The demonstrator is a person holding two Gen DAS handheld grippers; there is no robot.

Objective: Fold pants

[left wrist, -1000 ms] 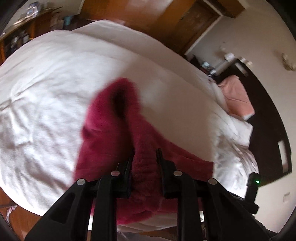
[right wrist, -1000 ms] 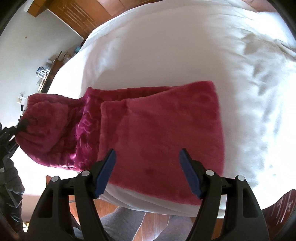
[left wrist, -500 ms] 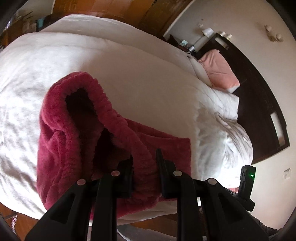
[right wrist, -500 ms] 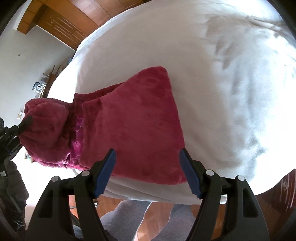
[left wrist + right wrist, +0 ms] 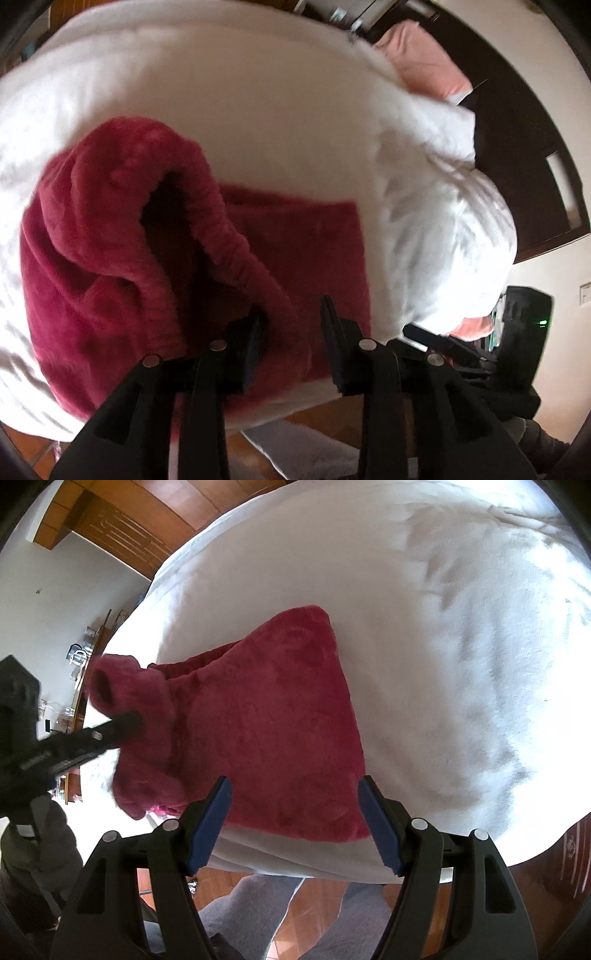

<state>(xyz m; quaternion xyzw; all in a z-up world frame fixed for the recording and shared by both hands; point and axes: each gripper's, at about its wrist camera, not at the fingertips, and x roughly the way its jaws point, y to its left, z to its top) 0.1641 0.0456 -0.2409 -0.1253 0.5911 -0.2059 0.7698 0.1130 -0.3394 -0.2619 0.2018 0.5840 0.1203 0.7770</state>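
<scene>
Dark red fleece pants [image 5: 110,240] lie partly folded on a white bed [image 5: 258,110]. Their gathered waistband [image 5: 221,229] arches up from the bed and runs down between the fingers of my left gripper [image 5: 291,325], whose jaws are opening. The band rests against the left finger, and a gap shows at the right pad. In the right wrist view the flat folded part of the pants [image 5: 266,738] lies near the bed's front edge. My right gripper [image 5: 295,812] hovers open just above it with nothing held. The left gripper [image 5: 122,723] reaches in from the left at the bunched end.
The white bedding [image 5: 443,664] spreads wide to the right and beyond the pants. A pink pillow [image 5: 424,66] and a dark headboard [image 5: 517,129] are at the far end. A person's grey-clad legs [image 5: 258,904] stand on the wooden floor at the bed's front edge.
My left gripper has carried the waistband end across toward the flat folded part and lower, and its jaws have widened. The right gripper stays open and has shifted only slightly.
</scene>
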